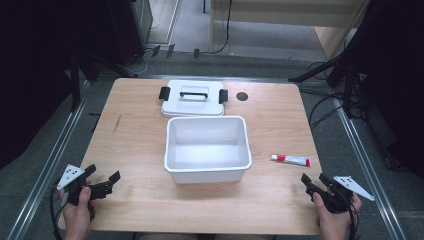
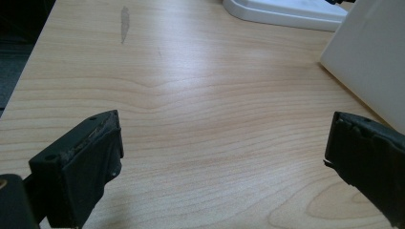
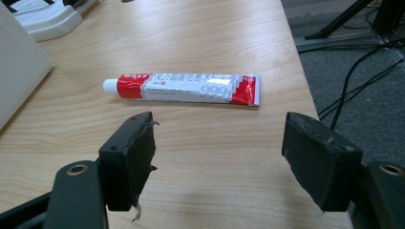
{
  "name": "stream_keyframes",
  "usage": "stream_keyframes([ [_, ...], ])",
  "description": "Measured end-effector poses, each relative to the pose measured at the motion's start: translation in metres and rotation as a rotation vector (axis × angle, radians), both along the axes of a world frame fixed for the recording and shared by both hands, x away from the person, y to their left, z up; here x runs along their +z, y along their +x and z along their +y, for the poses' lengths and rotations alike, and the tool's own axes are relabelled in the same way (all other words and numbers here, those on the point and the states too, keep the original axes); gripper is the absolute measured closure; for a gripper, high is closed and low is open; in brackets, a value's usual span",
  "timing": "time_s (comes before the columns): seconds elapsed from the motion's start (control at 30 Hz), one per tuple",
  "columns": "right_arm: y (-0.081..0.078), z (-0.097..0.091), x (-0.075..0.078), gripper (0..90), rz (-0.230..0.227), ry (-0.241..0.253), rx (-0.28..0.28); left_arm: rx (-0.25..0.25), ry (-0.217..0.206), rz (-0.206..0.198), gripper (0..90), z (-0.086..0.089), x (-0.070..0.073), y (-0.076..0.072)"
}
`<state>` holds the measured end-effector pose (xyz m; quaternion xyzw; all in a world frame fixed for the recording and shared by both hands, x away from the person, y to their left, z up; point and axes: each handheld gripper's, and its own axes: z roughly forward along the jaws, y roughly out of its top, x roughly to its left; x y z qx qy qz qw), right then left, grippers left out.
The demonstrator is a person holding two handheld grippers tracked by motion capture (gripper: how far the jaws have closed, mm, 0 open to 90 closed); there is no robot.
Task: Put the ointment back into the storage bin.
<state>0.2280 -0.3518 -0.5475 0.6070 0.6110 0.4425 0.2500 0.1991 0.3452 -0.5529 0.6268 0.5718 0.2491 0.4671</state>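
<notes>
A white plastic box (image 1: 207, 148) stands open and empty in the middle of the wooden table (image 1: 135, 145). Its white lid (image 1: 193, 98), with a handle and two black clips, lies flat just behind it. A red and white tube (image 1: 290, 159) lies to the right of the box; it also lies across the right gripper view, tube (image 3: 184, 88), a short way beyond the jaws. My left gripper (image 1: 104, 180) is at the front left corner, open over bare wood (image 2: 210, 119). My right gripper (image 1: 313, 180) is at the front right, open and empty (image 3: 217, 152).
A small dark round hole (image 1: 242, 96) is in the table behind the lid on the right. A grey smear (image 1: 116, 124) marks the wood at the left. Metal rails run along both table sides, and cables lie on the floor at the right.
</notes>
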Motion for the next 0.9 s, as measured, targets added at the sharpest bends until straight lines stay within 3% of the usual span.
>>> stream_keyframes([
  [0.1,0.001,0.001,0.001,27.3,0.006,-0.014,0.017,0.002,-0.003,-0.002,0.0,0.0,0.0,0.0],
  [0.13,0.003,0.002,0.003,27.6,0.011,-0.045,0.057,0.001,-0.001,0.0,0.0,0.0,0.0,0.0],
  [0.17,0.003,0.002,0.003,27.6,0.011,-0.045,0.057,0.001,0.0,0.0,0.0,0.0,0.0,0.0],
  [0.2,0.004,0.006,0.008,27.4,0.022,-0.116,0.103,0.001,0.001,0.002,0.0,0.0,0.0,0.0],
  [0.27,0.004,0.009,0.014,27.5,0.027,-0.176,0.141,-0.001,0.002,0.004,0.0,0.0,0.0,0.0],
  [0.3,0.004,0.009,0.014,27.5,0.027,-0.176,0.141,-0.001,0.002,0.004,0.0,0.0,0.0,0.0],
  [0.33,0.006,0.011,0.023,27.6,0.039,-0.22,0.204,0.0,0.001,0.004,0.0,0.0,0.0,0.001],
  [0.43,0.007,0.013,0.03,28.2,0.047,-0.256,0.243,0.0,0.0,0.001,0.0,0.0,0.0,0.001],
  [0.47,0.01,0.016,0.038,28.5,0.072,-0.298,0.295,-0.001,0.0,0.0,0.0,0.0,0.0,0.001],
  [0.53,0.011,0.017,0.041,28.6,0.083,-0.31,0.316,-0.002,-0.001,0.0,0.0,0.0,0.0,0.001],
  [0.57,0.017,0.021,0.049,28.6,0.12,-0.363,0.378,-0.004,-0.001,0.0,0.0,0.0,0.0,0.001],
  [0.63,0.018,0.023,0.052,28.6,0.134,-0.379,0.397,-0.005,-0.001,0.0,0.0,0.0,0.0,0.001],
  [0.67,0.024,0.029,0.06,28.6,0.176,-0.417,0.459,-0.009,0.001,0.002,0.0,0.0,0.0,0.001],
  [0.7,0.024,0.029,0.06,28.6,0.176,-0.417,0.459,-0.009,0.001,0.002,0.0,0.0,0.0,0.001],
  [0.77,0.034,0.04,0.068,27.5,0.24,-0.516,0.573,-0.011,0.0,0.002,0.0,0.0,0.0,0.001],
  [0.8,0.034,0.04,0.068,27.5,0.24,-0.516,0.573,-0.011,-0.001,-0.001,0.0,0.0,0.0,0.001],
  [0.83,0.039,0.049,0.071,26.8,0.292,-0.599,0.648,-0.012,-0.002,-0.001,0.0,0.0,0.0,0.001],
  [0.87,0.042,0.053,0.073,26.8,0.309,-0.631,0.688,-0.012,-0.002,-0.001,0.0,0.0,0.0,0.001],
  [0.9,0.042,0.053,0.073,26.8,0.309,-0.631,0.688,-0.013,-0.002,-0.001,0.0,0.0,0.0,0.001],
])
